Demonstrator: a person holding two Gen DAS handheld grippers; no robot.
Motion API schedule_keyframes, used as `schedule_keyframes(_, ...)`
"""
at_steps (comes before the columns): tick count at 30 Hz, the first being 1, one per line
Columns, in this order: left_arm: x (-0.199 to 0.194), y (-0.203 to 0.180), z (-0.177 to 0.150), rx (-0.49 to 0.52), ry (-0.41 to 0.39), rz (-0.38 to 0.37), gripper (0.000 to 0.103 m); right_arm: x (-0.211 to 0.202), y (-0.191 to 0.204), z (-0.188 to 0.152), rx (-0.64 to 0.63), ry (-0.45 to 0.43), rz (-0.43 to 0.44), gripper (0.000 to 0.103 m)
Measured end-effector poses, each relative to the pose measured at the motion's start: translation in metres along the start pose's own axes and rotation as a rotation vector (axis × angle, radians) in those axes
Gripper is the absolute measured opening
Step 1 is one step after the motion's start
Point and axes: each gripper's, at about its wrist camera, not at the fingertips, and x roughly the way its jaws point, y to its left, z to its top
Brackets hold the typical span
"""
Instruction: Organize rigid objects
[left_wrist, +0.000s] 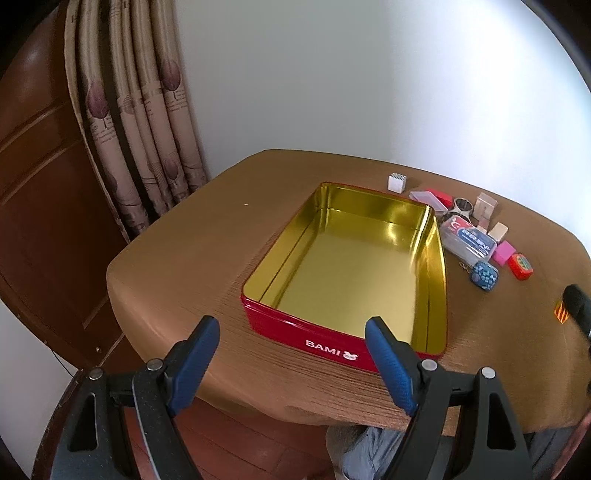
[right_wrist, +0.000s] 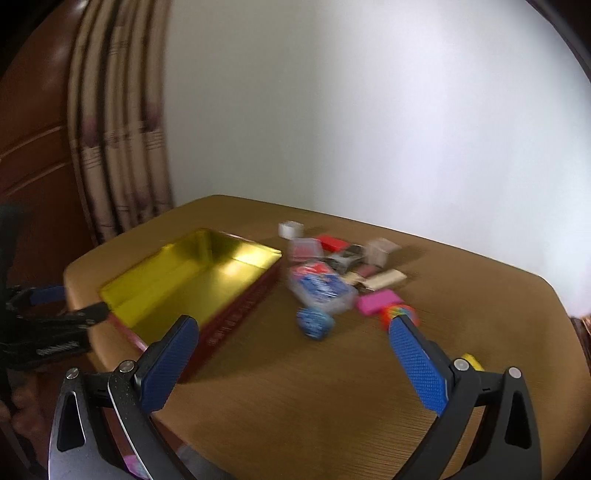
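An open red tin (left_wrist: 280, 326) with a gold inside stands on the brown table; it shows in the right wrist view (right_wrist: 236, 317) too. To its right lies a cluster of small items: a clear case with a blue card (left_wrist: 467, 238), a blue patterned box (left_wrist: 484, 276), a pink block (left_wrist: 504, 253), an orange-red piece (left_wrist: 521, 266), and a white cube (left_wrist: 397, 182). My left gripper (left_wrist: 291, 350) is open and empty at the tin's near wall. My right gripper (right_wrist: 291, 354) is open and empty, above the table in front of the cluster (right_wrist: 325, 291).
The table (left_wrist: 192, 236) stands against a white wall, with curtains (left_wrist: 147, 122) and a wooden door at the left. Small wooden blocks (left_wrist: 485, 208) and a red flat box (left_wrist: 439, 197) lie at the back of the cluster. A yellow piece (right_wrist: 472, 362) lies near my right finger.
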Motion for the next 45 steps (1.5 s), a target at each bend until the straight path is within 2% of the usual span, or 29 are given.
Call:
schedule_keyframes(4, 0.000, -0.009, -0.003, 0.025, 0.013, -0.010, 0.083, 0.000, -0.043, -0.014, 0.071, 0.025, -0.076, 0.103)
schedule_keyframes(9, -0.001, -0.023, -0.009, 0.034, 0.055, -0.088, 0.083, -0.001, -0.097, -0.037, 0.120, 0.056, -0.188, 0.103)
schedule_keyframes(14, -0.010, -0.060, -0.014, 0.120, 0.074, -0.153, 0.083, -0.015, -0.156, -0.051, 0.217, 0.091, -0.281, 0.103)
schedule_keyframes(18, -0.010, -0.094, -0.011, 0.185, 0.089, -0.220, 0.083, -0.025, -0.191, -0.057, 0.263, 0.100, -0.317, 0.103)
schedule_keyframes(22, 0.001, -0.127, -0.002, 0.216, 0.135, -0.303, 0.083, -0.029, -0.208, -0.064, 0.277, 0.105, -0.328, 0.103)
schedule_keyframes(26, 0.018, -0.159, 0.020, 0.186, 0.194, -0.366, 0.083, -0.024, -0.220, -0.070, 0.306, 0.133, -0.310, 0.103)
schedule_keyframes(34, 0.074, -0.210, 0.055, 0.120, 0.310, -0.354, 0.083, -0.008, -0.235, -0.084, 0.356, 0.204, -0.233, 0.103)
schedule_keyframes(41, 0.121, -0.220, 0.065, -0.011, 0.411, -0.360, 0.083, 0.003, -0.242, -0.095, 0.397, 0.254, -0.189, 0.103)
schedule_keyframes(45, 0.135, -0.219, 0.068, -0.066, 0.445, -0.357, 0.083, 0.011, -0.245, -0.101, 0.417, 0.284, -0.165, 0.103)
